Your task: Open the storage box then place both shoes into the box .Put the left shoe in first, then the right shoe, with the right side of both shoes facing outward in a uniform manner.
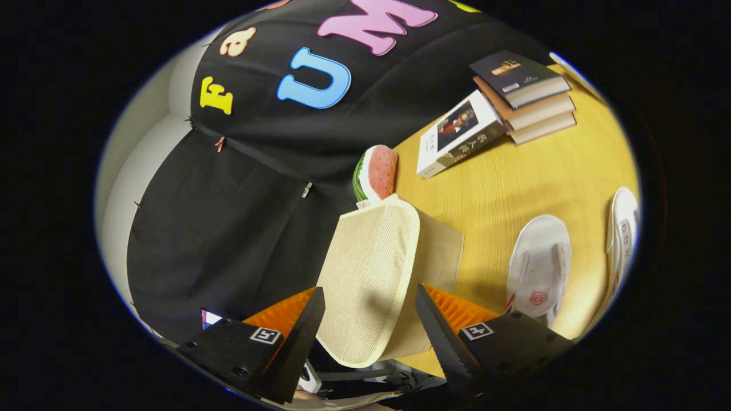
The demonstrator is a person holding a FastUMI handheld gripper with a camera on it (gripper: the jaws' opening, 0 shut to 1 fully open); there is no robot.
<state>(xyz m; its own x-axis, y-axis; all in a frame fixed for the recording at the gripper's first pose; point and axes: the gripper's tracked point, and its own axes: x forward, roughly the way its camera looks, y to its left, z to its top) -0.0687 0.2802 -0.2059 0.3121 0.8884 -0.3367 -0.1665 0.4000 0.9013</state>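
Gripper view. The gripper [370, 319] has its fingers spread wide, and the beige fabric lid [368, 274] of the storage box [442, 251] lies between them. Neither finger can be seen pressing on it, so a grasp is not confirmed. The lid appears lifted, standing away from the box body just behind it; opening looks underway or nearly done.

Both shoes are outside the box on the table [502, 182]. The near white shoe [539, 265] lies at about 3 o'clock from the fingers, sole up as far as I can judge, its long axis running roughly 12 to 6. The second white shoe [623, 234] lies just beyond it, on a similar axis. Which is left or right I cannot tell. Placement of both remains.

At 1 o'clock, well apart, lie stacked books [528, 97]; a watermelon-slice toy [378, 171] sits beyond the lid.
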